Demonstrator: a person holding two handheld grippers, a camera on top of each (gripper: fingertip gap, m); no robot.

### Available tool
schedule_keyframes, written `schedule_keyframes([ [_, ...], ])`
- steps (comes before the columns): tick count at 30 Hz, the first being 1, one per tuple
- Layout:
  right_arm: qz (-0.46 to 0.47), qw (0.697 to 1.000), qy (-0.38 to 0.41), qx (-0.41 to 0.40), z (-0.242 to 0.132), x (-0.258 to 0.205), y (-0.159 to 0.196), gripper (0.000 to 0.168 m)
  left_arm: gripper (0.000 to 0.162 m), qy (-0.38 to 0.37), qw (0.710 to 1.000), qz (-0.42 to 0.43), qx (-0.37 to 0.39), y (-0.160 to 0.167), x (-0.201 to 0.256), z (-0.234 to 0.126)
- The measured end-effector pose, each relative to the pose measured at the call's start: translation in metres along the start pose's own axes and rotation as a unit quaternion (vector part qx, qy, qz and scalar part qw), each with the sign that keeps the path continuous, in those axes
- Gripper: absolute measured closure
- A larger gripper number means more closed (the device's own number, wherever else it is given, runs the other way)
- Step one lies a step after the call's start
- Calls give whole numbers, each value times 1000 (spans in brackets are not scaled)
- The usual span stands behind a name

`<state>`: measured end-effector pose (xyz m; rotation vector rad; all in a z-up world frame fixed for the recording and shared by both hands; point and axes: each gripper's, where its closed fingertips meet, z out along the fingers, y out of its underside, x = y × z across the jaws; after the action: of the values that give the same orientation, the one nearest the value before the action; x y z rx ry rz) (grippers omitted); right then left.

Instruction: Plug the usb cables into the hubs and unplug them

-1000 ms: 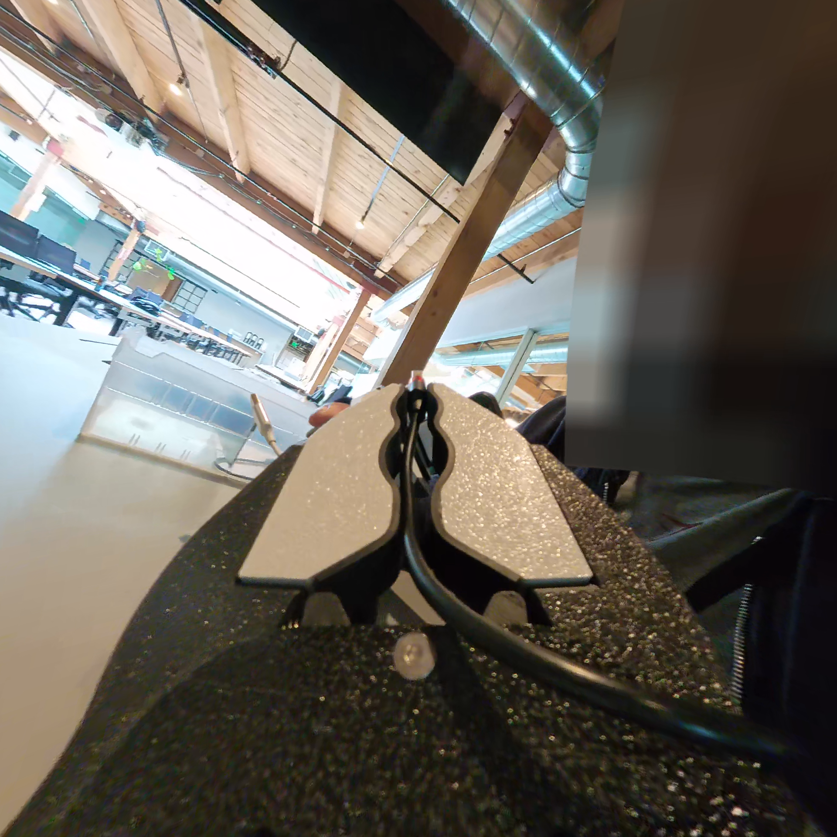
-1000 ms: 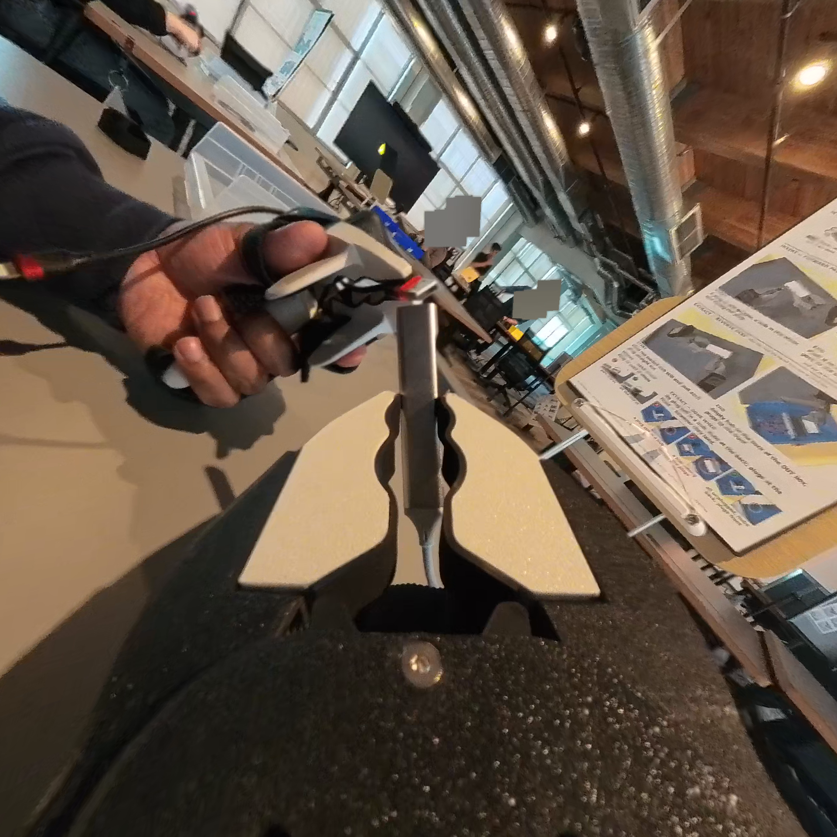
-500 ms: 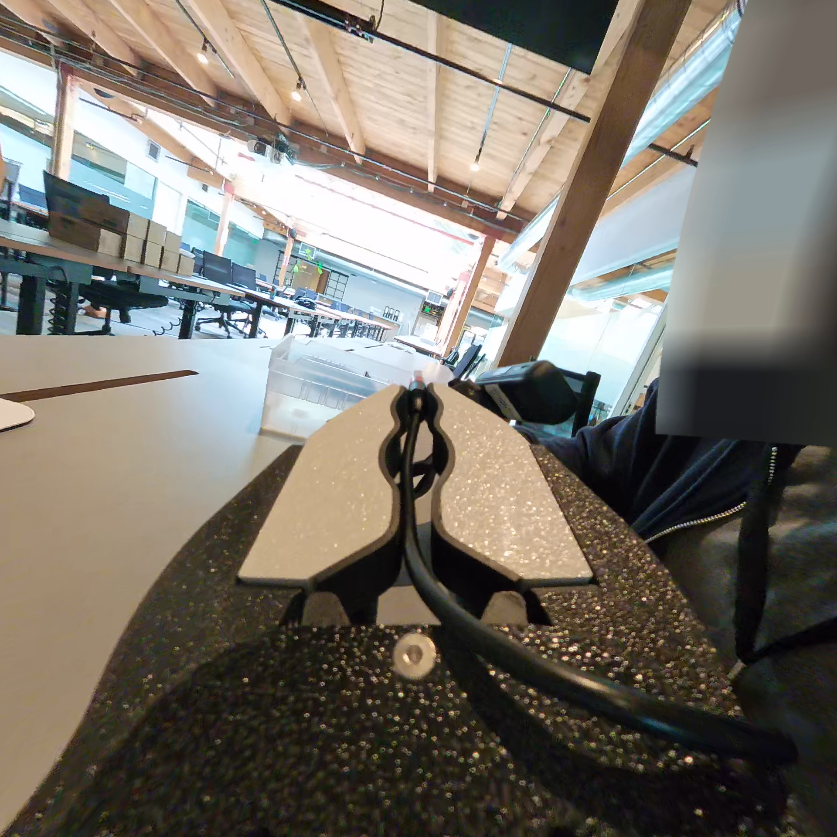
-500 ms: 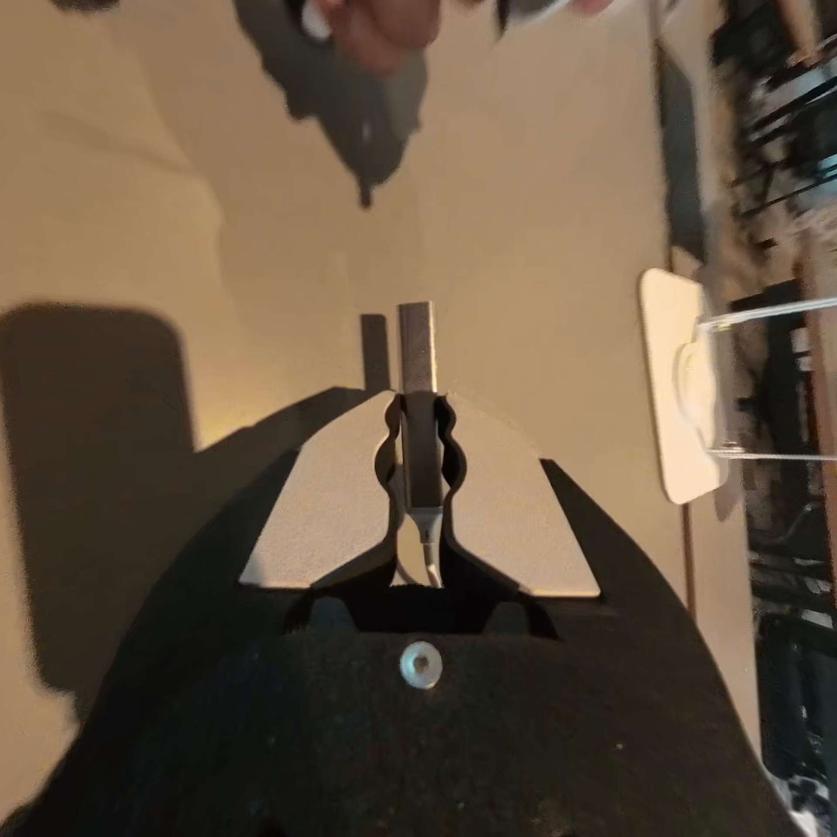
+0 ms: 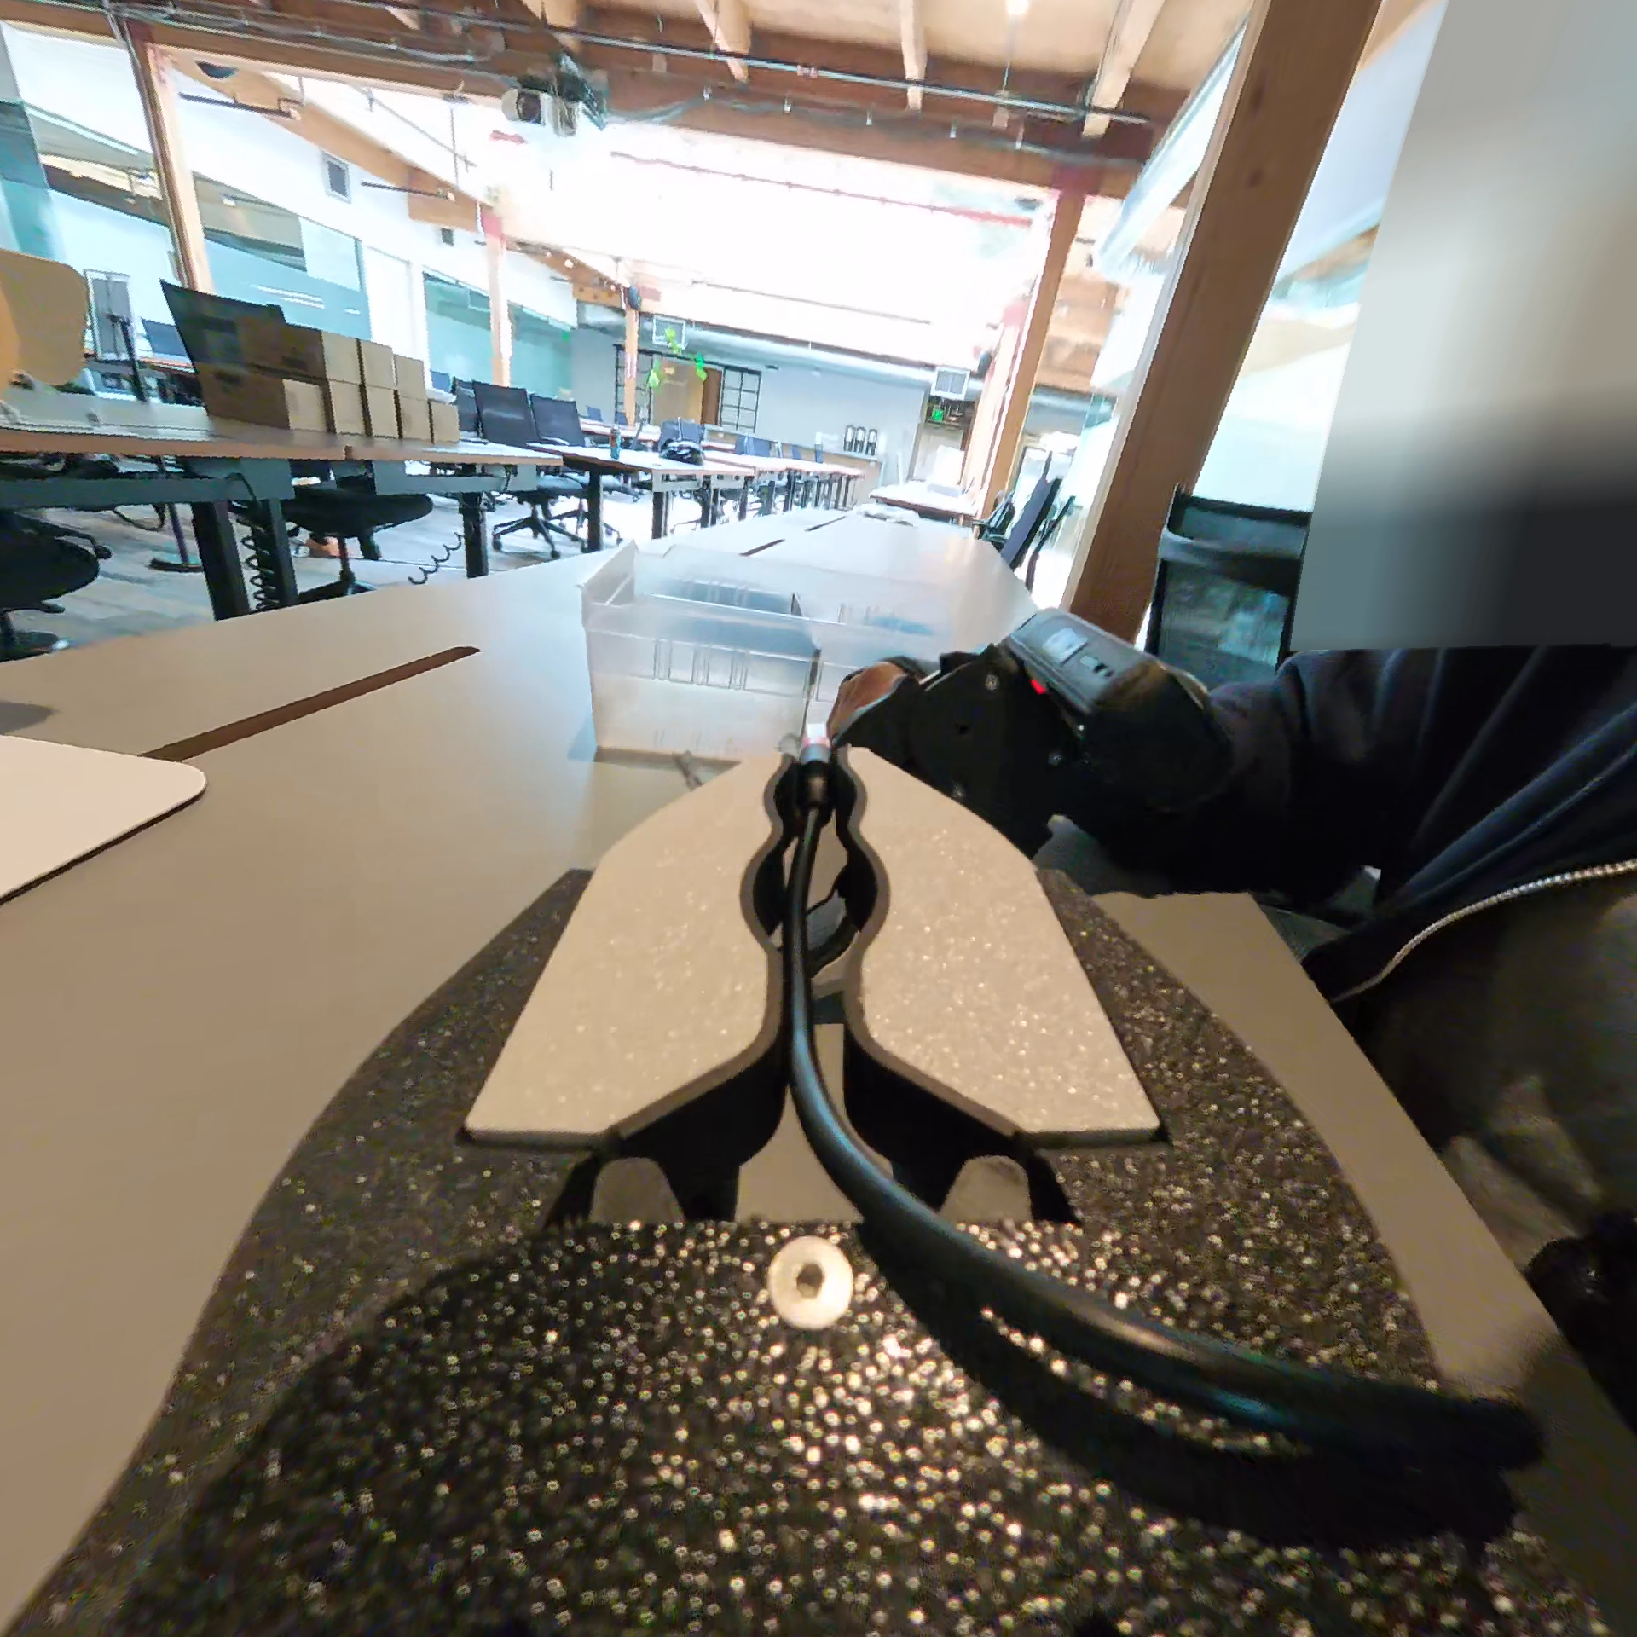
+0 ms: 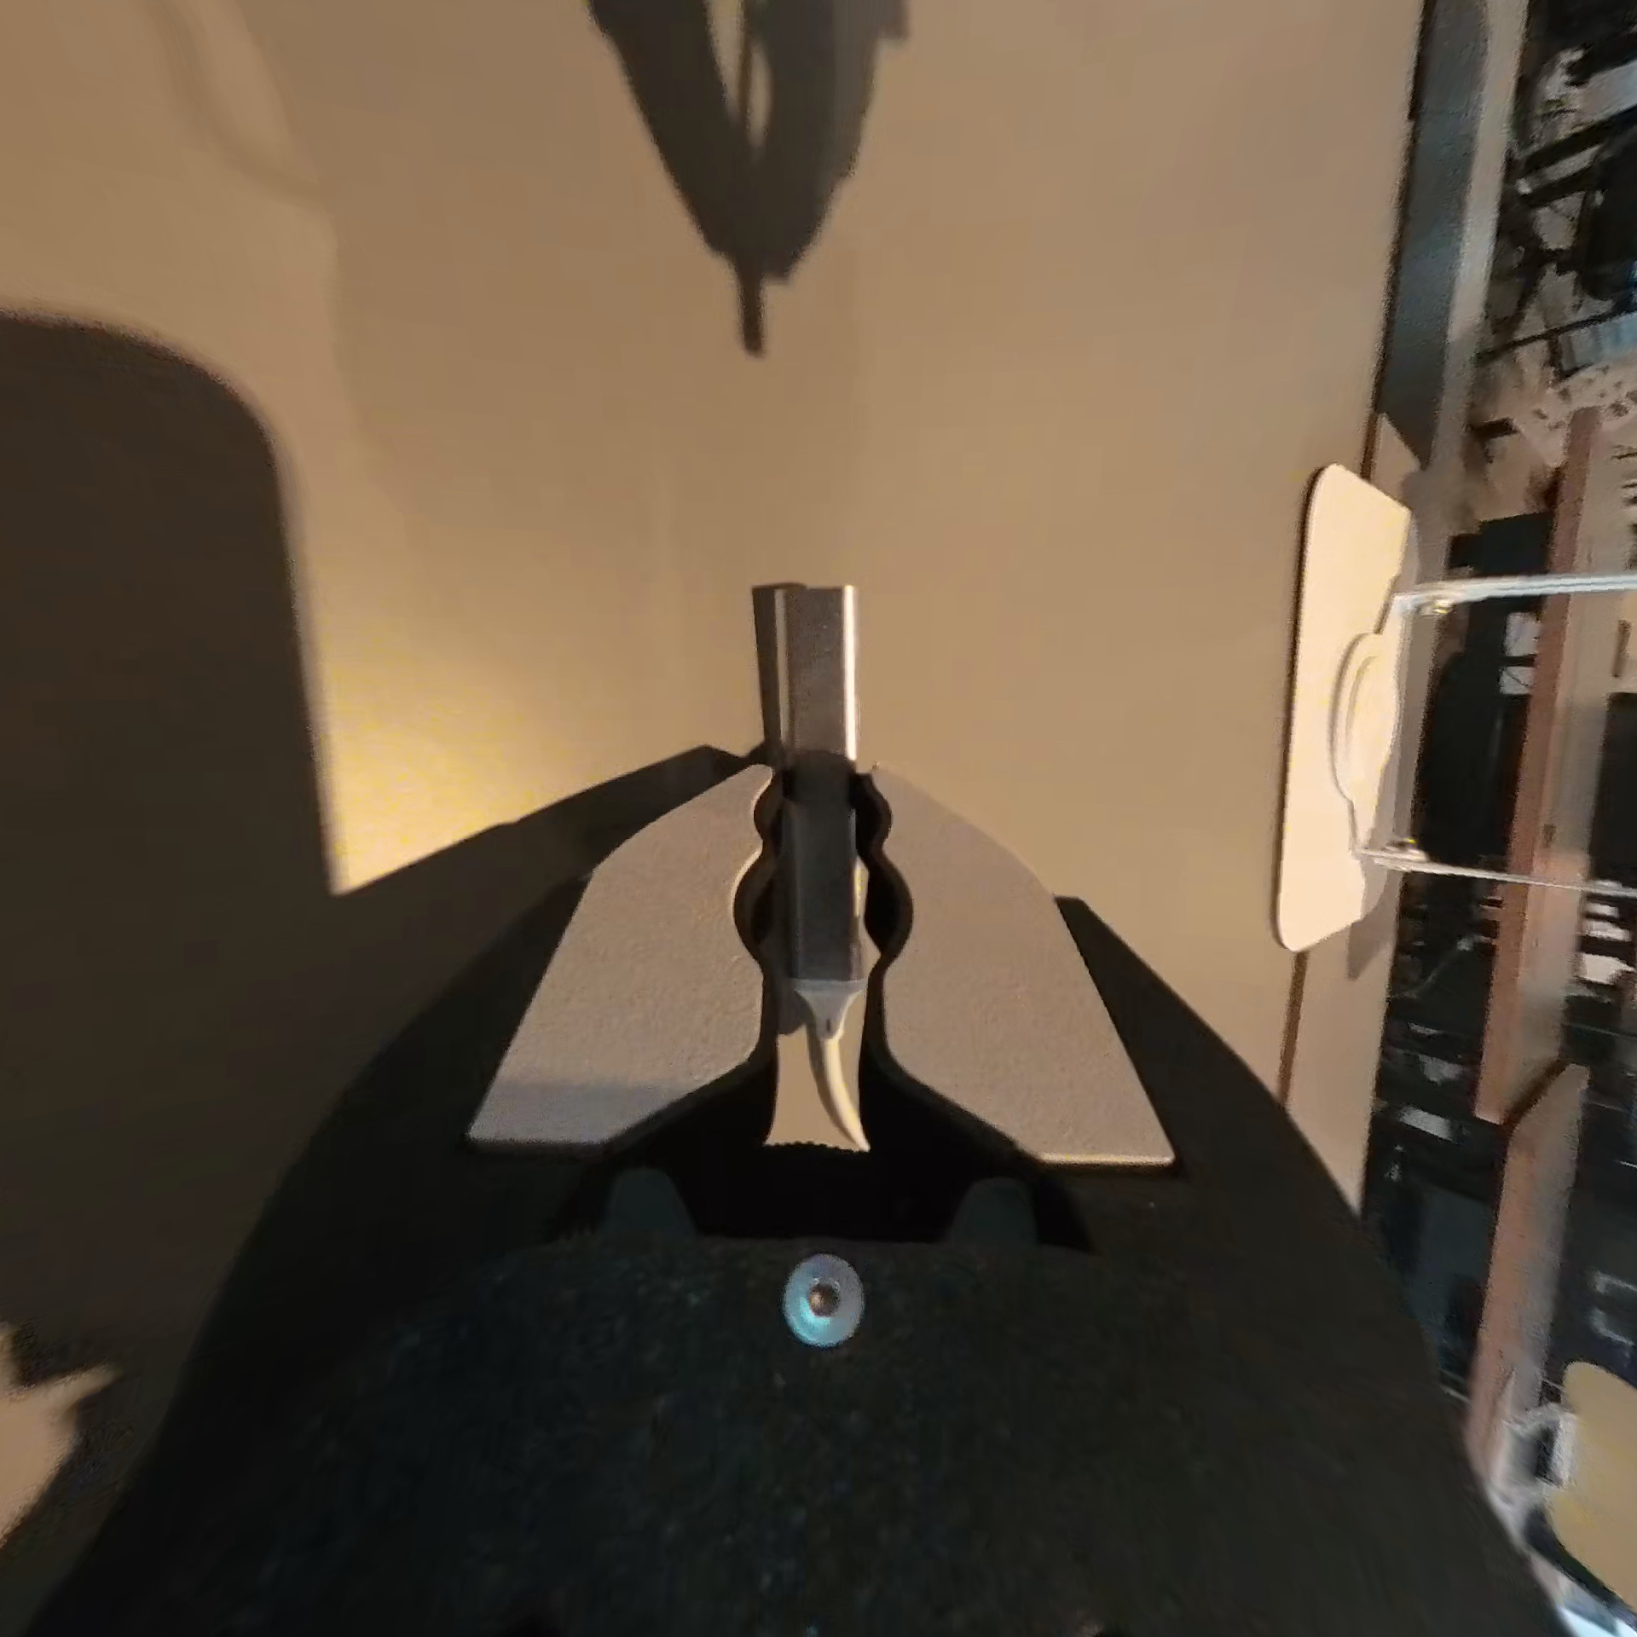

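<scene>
My left gripper (image 5: 813, 769) is shut on a black USB cable (image 5: 802, 957); its plug end with a red ring sticks out just past the fingertips, and the cable trails back to the lower right. My right gripper (image 6: 813, 771) is shut on a slim grey USB hub (image 6: 813, 682) with a white cord at its rear; the hub's free end points down at the tan table (image 6: 531, 443). In the left wrist view the person's hand with the right gripper's black body (image 5: 1045, 709) sits just beyond my left fingertips, over the grey table (image 5: 266, 886).
A clear plastic bin (image 5: 709, 664) stands on the table behind the grippers. A white pad (image 5: 71, 815) lies at the left; in the right wrist view a white pad (image 6: 1329, 709) with a clear stand lies near the table's right edge. The person's dark sleeve (image 5: 1417, 779) is at right. Tip to tip, the grippers are about 15 cm apart.
Left view has levelled from the ceiling to the table and now shows the right hand close ahead. Right gripper swung from facing the left hand down toward the table, still holding the hub.
</scene>
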<state>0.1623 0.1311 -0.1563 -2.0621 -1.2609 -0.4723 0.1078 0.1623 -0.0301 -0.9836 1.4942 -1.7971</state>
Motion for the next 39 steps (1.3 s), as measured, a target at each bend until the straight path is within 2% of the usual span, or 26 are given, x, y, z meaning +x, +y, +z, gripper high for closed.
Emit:
schedule_keyframes([
  [7, 21, 999, -32, 4, -4, -7, -2, 153, 155, -12, 1000, 8, -14, 3, -2, 0],
  [11, 63, 993, -101, 19, -11, -21, -7, 153, 155, -13, 1000, 14, -19, 3, -1, 1],
  [16, 89, 988, -124, 35, -18, -23, -9, 153, 155, -12, 1000, 15, -21, 4, 0, 2],
  [21, 133, 972, -183, 63, -27, -33, -14, 153, 155, -11, 1000, 18, -24, 4, 1, 2],
  [24, 158, 964, -188, 99, -33, -28, -21, 153, 155, -8, 999, 24, -31, 5, 3, 3],
  [27, 193, 944, -207, 170, -47, -21, -36, 153, 155, -4, 999, 37, -40, 7, 6, 4],
  [30, 246, 896, -249, 274, -70, -12, -56, 153, 155, -4, 998, 46, -44, 8, 6, 5],
  [34, 317, 801, -291, 417, -102, 10, -76, 153, 155, 2, 999, 46, -25, 2, 9, 4],
  [36, 351, 735, -323, 483, -118, 19, -83, 153, 155, 2, 999, 43, -16, -1, 9, 3],
  [39, 415, 618, -370, 555, -134, 36, -86, 154, 155, 2, 999, 41, -5, -4, 8, 1],
])
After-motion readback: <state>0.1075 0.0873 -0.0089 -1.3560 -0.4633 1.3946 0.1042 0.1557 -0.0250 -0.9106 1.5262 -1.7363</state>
